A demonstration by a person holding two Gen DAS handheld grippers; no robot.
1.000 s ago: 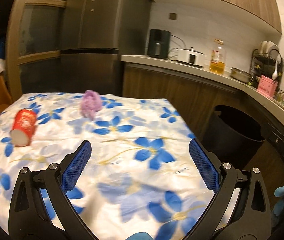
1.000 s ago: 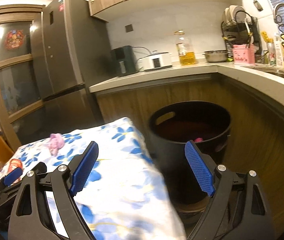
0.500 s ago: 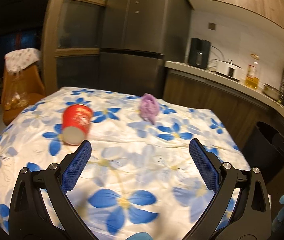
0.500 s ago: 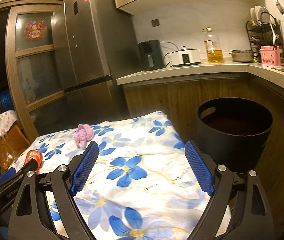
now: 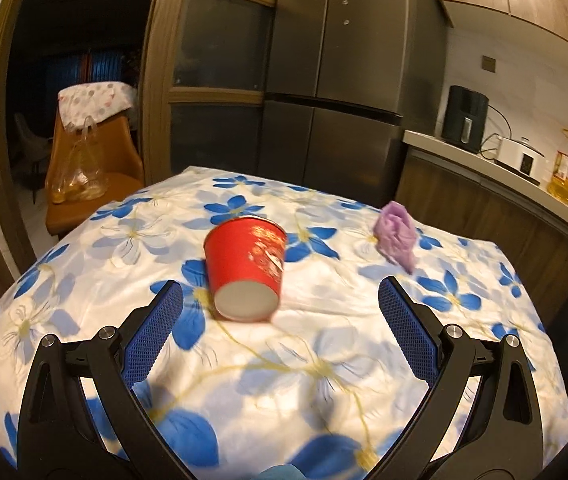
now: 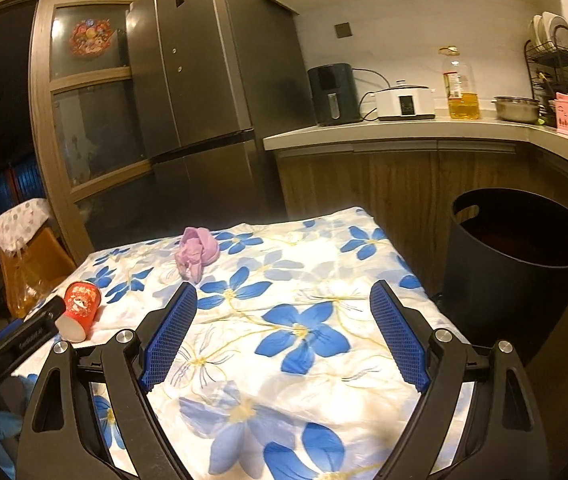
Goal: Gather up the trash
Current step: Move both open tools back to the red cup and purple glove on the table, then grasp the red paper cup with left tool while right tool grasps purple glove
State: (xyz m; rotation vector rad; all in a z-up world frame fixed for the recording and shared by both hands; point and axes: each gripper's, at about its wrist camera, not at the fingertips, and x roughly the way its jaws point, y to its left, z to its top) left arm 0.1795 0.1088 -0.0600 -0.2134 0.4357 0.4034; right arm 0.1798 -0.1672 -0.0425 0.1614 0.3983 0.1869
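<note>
Red cup [image 5: 246, 266] lies tipped just ahead of left gripper's [image 5: 280, 312] spread fingers (right gripper [image 6: 282, 324] likewise agape, empty); purple wad [image 5: 395, 236] beyond cup.

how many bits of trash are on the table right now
2. A red paper cup lies on its side on the floral tablecloth, near the table's left side in the right wrist view. A crumpled purple wad sits toward the far edge. Whatever is inside the black bin is hidden.

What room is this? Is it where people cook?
Yes, it looks like a home kitchen. There is a tall fridge, a counter with a bottle of cooking oil, and a dish rack holding plates.
</note>
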